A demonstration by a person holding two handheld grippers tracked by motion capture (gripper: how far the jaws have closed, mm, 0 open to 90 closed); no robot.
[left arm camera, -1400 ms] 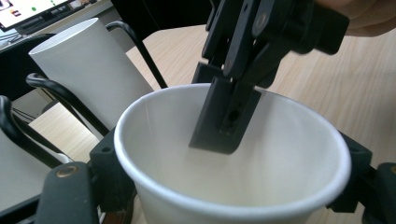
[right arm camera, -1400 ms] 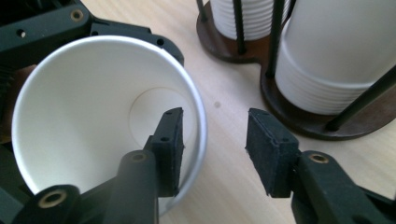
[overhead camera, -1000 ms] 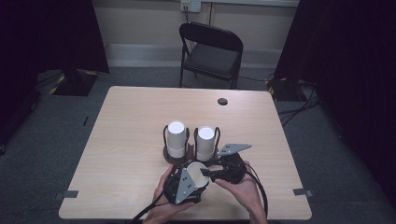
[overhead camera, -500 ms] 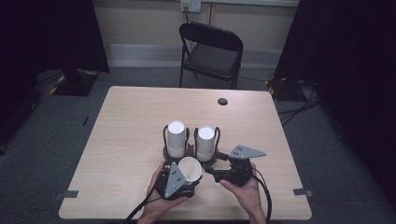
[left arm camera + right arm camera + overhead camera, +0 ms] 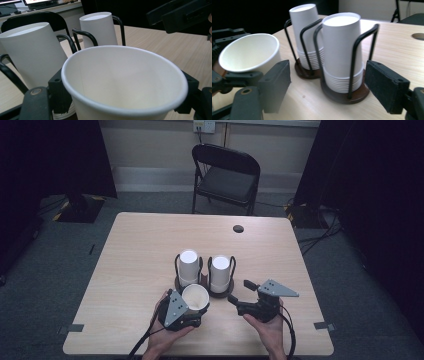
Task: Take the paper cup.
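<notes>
Cup (image 5: pixel 195 296) in left gripper (image 5: pixel 192 306) nearly touches holder (image 5: pixel 190 281).

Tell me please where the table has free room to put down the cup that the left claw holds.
The table is bare left of the two cup stacks, and behind them up to the round hole. The right edge past the right claw is free too. The near middle is crowded: both claws, the held cup, and the wire holders.

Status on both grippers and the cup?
Left gripper shut on paper cup, mouth up. Right gripper open, empty, facing the cup stacks. Nothing between.
</notes>
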